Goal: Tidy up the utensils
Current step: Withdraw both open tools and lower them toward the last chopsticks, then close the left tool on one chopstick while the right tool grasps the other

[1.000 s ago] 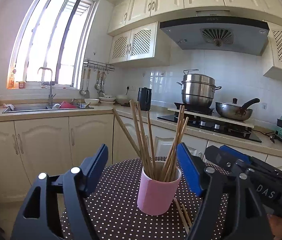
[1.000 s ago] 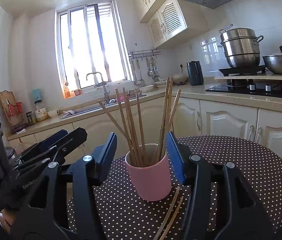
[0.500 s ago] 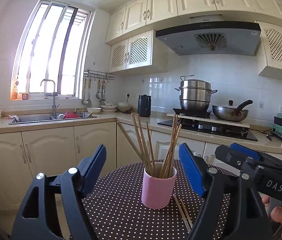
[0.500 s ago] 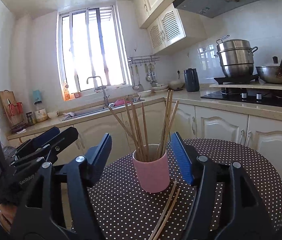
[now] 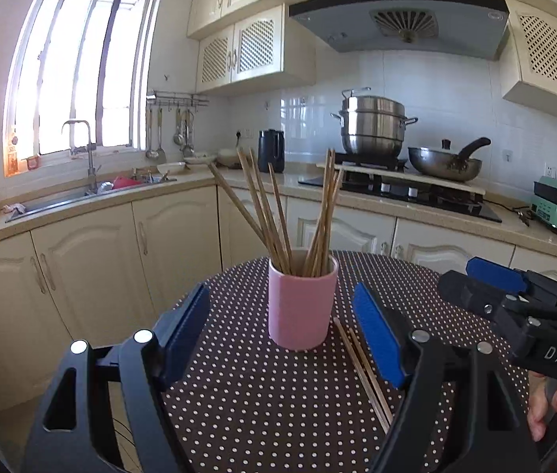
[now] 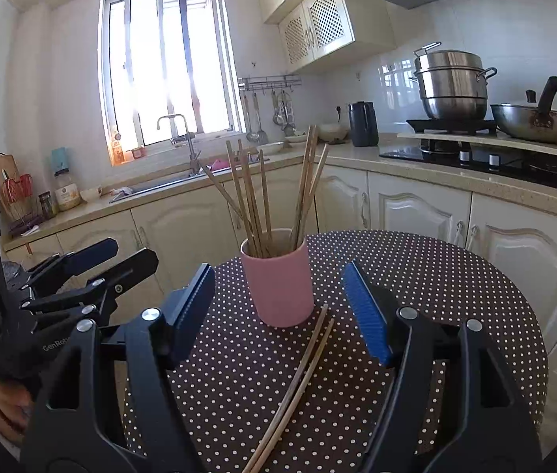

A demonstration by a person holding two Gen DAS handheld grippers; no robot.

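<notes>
Two loose chopsticks (image 6: pixel 302 378) lie side by side on the dotted counter (image 6: pixel 436 276), just near of and right of the pink cup (image 6: pixel 280 280), which stands upright mid-counter holding a bundle of chopsticks (image 6: pixel 255 197). Left tool (image 5: pixel 280 327): jaws wide apart, nothing between the pads; body lettered "GenRob…" in the right wrist view. Right tool (image 6: pixel 278 307): jaws opening, empty; body lettered "DAS" in the left wrist view.
</notes>
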